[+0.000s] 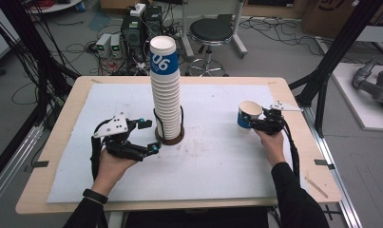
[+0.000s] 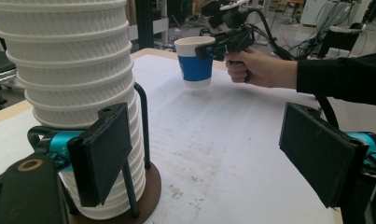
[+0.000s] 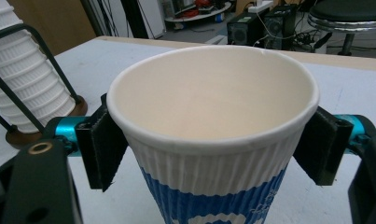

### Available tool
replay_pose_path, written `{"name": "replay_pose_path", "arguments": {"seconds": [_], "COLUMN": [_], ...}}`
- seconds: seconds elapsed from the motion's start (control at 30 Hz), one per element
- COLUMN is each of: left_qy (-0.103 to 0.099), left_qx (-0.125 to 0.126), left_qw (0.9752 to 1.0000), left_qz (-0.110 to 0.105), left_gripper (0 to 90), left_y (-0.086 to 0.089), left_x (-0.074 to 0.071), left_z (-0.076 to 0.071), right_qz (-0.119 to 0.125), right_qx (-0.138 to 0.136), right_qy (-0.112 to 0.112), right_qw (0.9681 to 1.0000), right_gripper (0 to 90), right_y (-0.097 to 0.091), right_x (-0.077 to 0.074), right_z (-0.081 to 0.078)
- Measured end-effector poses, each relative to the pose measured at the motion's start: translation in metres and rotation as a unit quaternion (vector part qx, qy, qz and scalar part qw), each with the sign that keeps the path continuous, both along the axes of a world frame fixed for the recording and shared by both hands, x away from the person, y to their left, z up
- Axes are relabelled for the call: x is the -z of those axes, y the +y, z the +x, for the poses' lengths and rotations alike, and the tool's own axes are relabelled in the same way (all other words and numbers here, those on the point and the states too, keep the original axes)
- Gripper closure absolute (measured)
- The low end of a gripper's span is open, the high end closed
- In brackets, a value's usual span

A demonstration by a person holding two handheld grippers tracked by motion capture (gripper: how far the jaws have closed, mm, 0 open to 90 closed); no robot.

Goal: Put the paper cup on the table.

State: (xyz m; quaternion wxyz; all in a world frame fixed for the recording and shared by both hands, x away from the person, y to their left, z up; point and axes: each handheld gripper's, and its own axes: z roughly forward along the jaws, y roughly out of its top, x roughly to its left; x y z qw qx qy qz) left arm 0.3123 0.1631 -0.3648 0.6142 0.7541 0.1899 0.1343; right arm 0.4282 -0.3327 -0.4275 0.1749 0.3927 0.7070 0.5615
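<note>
A tall stack of ribbed white paper cups point(image 1: 165, 90), the top one with a blue band, stands in a brown wire-sided holder point(image 1: 170, 138) at the table's middle. My left gripper point(image 1: 150, 136) sits low just left of the holder's base. Its jaws point(image 2: 212, 140) are open, the left pad in front of the stack point(image 2: 69, 70) and only bare mat between the pads. At the right, my right gripper point(image 1: 258, 121) is shut on a single blue-banded paper cup point(image 1: 248, 114). It holds the cup point(image 3: 213, 107) upright, a little above the mat, with a pad on each side. The left gripper view also shows that cup point(image 2: 195, 65).
A white mat point(image 1: 213, 161) covers most of the wooden table point(image 1: 293, 95). Beyond the far edge are a black stool point(image 1: 210, 33), electronics boxes point(image 1: 137, 28) and cables on the floor. A black frame post point(image 1: 334, 57) rises at the right.
</note>
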Motion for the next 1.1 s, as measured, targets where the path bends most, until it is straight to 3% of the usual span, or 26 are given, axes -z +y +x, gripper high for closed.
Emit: {"name": "replay_pose_path", "arguments": {"seconds": [0.53,0.9,1.1], "left_qy": [0.001,0.003,0.003], "left_qx": [0.002,0.007,0.01], "left_qw": [1.0,1.0,0.9999], "left_qz": [0.001,-0.001,-0.001], "left_gripper": [16.7,16.7,16.7], "left_y": [-0.0005,-0.0043,-0.0067], "left_x": [0.0004,-0.0005,-0.0006], "left_z": [0.0003,0.0007,0.0011], "right_qz": [-0.037,-0.049,-0.071], "right_qx": [0.009,0.015,0.02], "right_qy": [0.011,0.013,0.017], "right_qw": [0.9992,0.9986,0.9971], "right_gripper": [20.9,18.4,17.5], "right_y": [0.0042,0.006,0.0091], "right_x": [0.0103,0.0102,0.0078], "right_z": [0.0033,-0.001,-0.0044]}}
